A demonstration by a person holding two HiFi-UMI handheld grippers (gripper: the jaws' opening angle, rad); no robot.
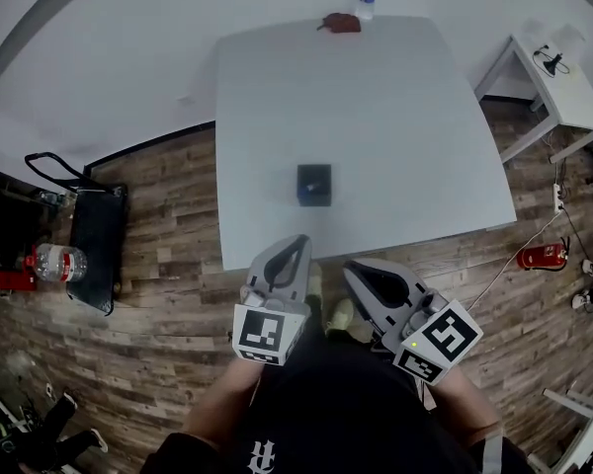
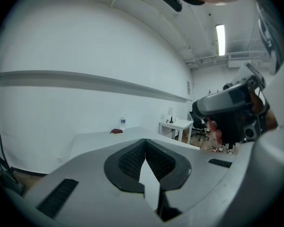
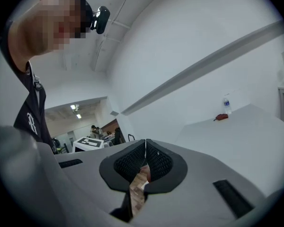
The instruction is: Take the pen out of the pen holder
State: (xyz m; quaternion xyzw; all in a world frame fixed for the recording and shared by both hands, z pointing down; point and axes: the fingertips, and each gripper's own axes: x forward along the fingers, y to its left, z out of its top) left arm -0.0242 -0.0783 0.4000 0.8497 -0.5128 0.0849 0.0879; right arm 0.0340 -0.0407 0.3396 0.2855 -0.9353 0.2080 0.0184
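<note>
Nothing is won yet: the holder (image 1: 313, 185) is seen untouched mid-bench (image 1: 395, 117), its pen too small to be made out, while the left gripper (image 1: 298, 243) and right gripper (image 1: 352, 268) are held short of the bench edge, jaws closed together on nothing.

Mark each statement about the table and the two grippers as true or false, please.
1. The pen holder stands on the white table. True.
2. The left gripper holds a pen. False: its jaws are shut with nothing between them.
3. The water bottle stands at the table's far edge. True.
4. The red object lies beside the pen holder. False: it lies at the far edge, near the bottle.
5. The right gripper touches the pen holder. False: it is clearly apart from it.
</note>
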